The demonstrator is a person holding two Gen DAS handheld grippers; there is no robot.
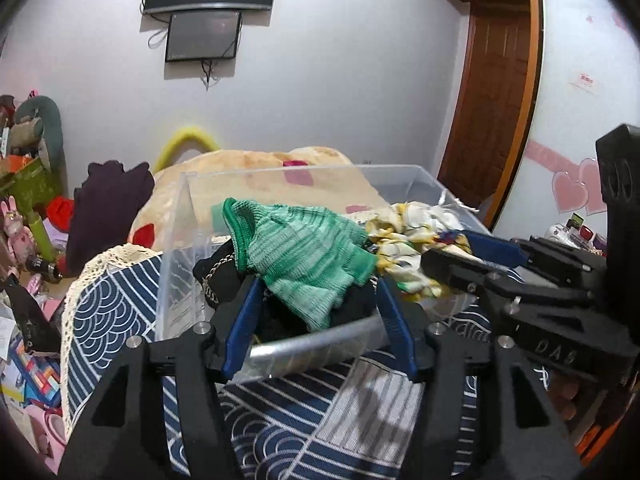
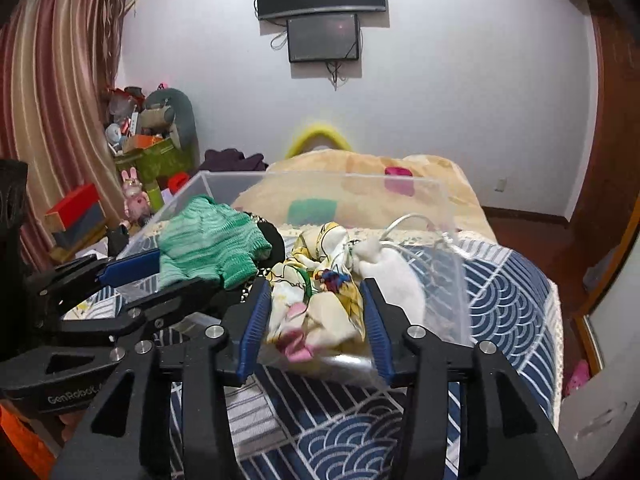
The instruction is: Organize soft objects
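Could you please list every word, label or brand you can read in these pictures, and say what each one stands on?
"DAS": on the right gripper, on its black body, in the left wrist view.
"GenRobot": on the left gripper, on its black body, in the right wrist view; any letters after it are cut off.
Red print on the white sticker on the wardrobe door: too blurred to read.

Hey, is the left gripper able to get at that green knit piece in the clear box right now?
Probably yes. The green knit piece lies on top of the pile in the clear box, nothing covering it, and the left gripper sits open right at it.
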